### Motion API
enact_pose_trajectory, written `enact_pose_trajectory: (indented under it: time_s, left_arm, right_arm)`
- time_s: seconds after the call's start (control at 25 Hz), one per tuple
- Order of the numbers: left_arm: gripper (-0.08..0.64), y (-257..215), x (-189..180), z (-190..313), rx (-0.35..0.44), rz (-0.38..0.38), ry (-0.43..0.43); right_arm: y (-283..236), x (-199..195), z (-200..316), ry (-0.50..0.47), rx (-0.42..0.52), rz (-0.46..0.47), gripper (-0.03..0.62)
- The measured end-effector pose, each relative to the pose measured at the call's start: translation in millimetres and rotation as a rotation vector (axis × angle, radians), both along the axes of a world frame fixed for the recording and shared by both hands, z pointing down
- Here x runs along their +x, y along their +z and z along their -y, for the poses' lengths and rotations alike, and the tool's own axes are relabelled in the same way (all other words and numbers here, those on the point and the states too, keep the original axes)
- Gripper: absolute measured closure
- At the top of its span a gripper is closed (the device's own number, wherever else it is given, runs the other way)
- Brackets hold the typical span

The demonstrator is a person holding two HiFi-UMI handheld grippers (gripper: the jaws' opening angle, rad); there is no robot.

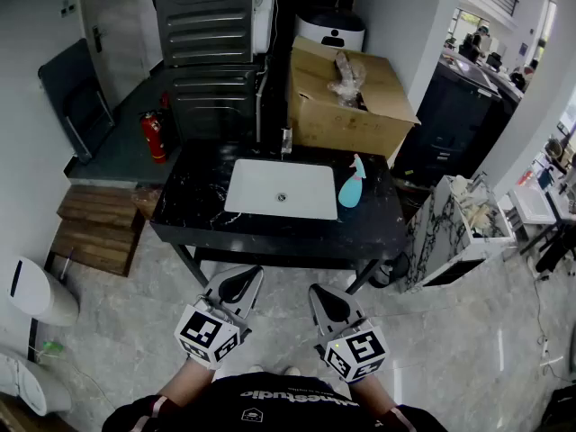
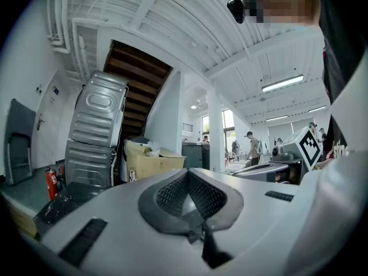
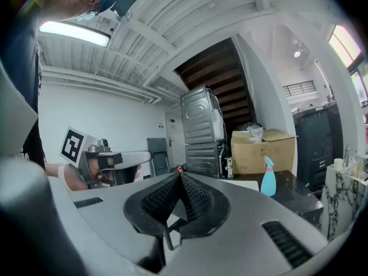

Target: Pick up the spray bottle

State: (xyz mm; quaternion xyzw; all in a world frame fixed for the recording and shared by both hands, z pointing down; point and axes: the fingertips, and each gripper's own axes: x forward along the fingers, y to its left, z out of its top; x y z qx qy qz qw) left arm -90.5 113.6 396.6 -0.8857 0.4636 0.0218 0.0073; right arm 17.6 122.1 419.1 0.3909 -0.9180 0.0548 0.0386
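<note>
Both grippers are closed and empty, held side by side short of the table.
- left gripper (image 1: 241, 275): jaws together, pads meeting at the tip, nothing between them. It points level.
- right gripper (image 1: 324, 292): jaws fully together, nothing held, tipped slightly down.
- spray bottle (image 1: 350, 184): light blue, upright on the black marble table (image 1: 193, 207). It is ahead of the right gripper and a bit to its right, well apart. From the left gripper it is further off, ahead-right. In the right gripper view the bottle (image 3: 268, 179) sits right of the jaw tips.
- white sink (image 1: 270, 185): straight ahead of both grippers, bottle just beside its right edge.
- cardboard box (image 1: 335, 104): beyond the bottle, behind the table.
- red fire extinguisher (image 1: 153, 137): on the floor, far ahead-left of the left gripper.
</note>
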Motion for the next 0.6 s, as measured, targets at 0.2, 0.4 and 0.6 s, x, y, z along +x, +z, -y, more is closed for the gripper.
enact_pose_trajectory:
  time_s: [0.2,0.4,0.6]
  left_arm:
    - [0.545,-1,8,-3,0.001,-0.002,0.004]
    - [0.545,-3,13,-4,0.009,-0.005,0.000]
    - [0.545,-3,17,-3,0.007,-0.004,-0.002]
  right_arm:
    - [0,1,-5,-0.011,0.007,-0.005,0.555]
    - [-1,6,-5,-0.011,0.015,-0.008,0.555]
    - [-3,15,-2,0.011,0.019,0.013,0.555]
